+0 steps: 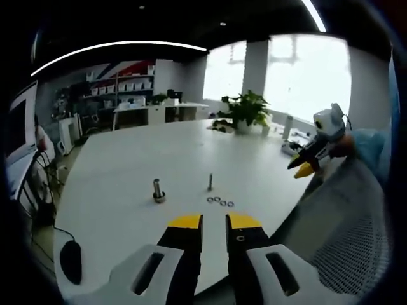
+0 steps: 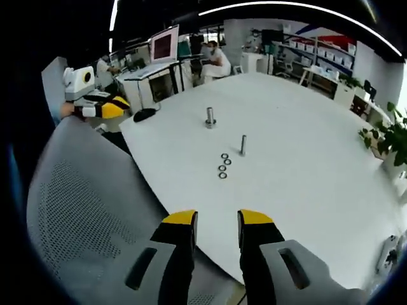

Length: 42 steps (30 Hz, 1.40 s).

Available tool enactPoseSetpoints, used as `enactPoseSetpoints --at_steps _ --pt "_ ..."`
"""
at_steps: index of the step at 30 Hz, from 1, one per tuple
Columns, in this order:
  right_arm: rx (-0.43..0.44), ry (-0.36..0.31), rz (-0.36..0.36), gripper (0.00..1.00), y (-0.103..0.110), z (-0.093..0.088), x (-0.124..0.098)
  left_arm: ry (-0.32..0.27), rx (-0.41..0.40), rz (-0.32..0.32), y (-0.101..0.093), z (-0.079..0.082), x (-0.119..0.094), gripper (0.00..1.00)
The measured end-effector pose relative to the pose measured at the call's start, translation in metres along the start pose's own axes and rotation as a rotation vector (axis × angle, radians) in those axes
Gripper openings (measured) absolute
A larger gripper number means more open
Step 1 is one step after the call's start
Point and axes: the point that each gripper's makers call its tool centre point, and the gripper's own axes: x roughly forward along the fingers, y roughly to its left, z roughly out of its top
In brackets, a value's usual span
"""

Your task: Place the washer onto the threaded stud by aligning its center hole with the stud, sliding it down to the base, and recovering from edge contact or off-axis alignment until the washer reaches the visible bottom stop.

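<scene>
1. Left gripper view: the left gripper (image 1: 214,220), yellow-tipped, hangs above the near edge of the white table (image 1: 127,165), jaws narrowly apart and empty. Four small metal washers (image 1: 219,202) lie in a row just beside the thin upright threaded stud (image 1: 210,182). A thicker metal bolt (image 1: 158,190) stands apart.
2. Right gripper view: the right gripper (image 2: 217,218) hangs over a grey mesh chair back (image 2: 82,210), jaws narrowly parted, empty. The washers (image 2: 224,165) lie near the stud (image 2: 242,145).

The left gripper (image 1: 214,223) has two black jaws capped with yellow tips, seated in pale grey housings with slotted openings. The right gripper (image 2: 217,221) is built the same: black jaws, yellow tips, grey slotted housings. A light blue sleeve (image 1: 374,145) covers the person's arm.
</scene>
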Motion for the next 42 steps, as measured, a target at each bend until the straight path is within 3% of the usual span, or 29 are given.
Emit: enactPoseSetpoints --at_steps 4,11,15,25,33,42 --pt "-0.086 0.051 0.041 0.27 -0.005 0.013 0.01 0.003 -0.003 -0.003 -0.001 -0.001 0.0 0.12" --pt "-0.139 0.119 0.088 0.28 -0.017 0.025 0.038 -0.015 -0.075 0.008 0.005 0.0 0.0 0.12" --pt "-0.066 0.131 0.072 0.27 -0.025 0.027 0.061 -0.014 -0.076 0.01 0.005 0.0 0.0 0.12" --pt "0.023 0.124 0.036 0.27 -0.024 0.023 0.107 -0.013 -0.099 0.006 0.005 0.0 0.001 0.12" --pt "0.045 0.142 0.04 0.27 -0.019 0.015 0.141 -0.016 -0.132 -0.002 0.005 -0.001 0.001 0.12" --pt "0.054 0.142 0.03 0.27 -0.017 0.011 0.163 -0.007 -0.134 -0.011 0.004 -0.002 0.001 0.12"
